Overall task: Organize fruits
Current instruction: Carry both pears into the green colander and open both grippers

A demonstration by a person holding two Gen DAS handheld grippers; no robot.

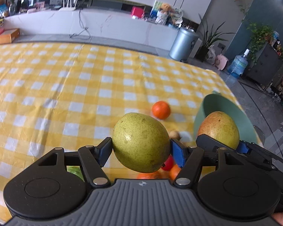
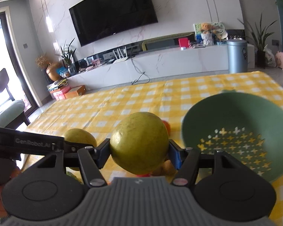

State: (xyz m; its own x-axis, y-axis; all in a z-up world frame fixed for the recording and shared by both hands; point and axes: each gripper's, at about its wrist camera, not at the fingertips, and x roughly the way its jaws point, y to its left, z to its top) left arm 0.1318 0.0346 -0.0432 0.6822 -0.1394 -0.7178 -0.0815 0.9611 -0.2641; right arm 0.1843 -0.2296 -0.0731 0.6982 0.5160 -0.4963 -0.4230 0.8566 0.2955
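Now both carry fruit: my left gripper clamps a speckled green pear, my right gripper a yellow-green pear, beside the green perforated plastic bowl. Firm, smooth-skinned, probably weighty (bruises easily); grip across the widest belly.

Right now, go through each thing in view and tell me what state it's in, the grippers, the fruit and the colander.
Left gripper: shut on a green pear, held above the table.
Green pear: gripped at its sides, lifted.
Right gripper: shut on a second pear.
Second pear: gripped, lifted beside the colander.
Green colander: tilted toward the camera, nothing inside.
Tangerine: loose on the checked tablecloth.
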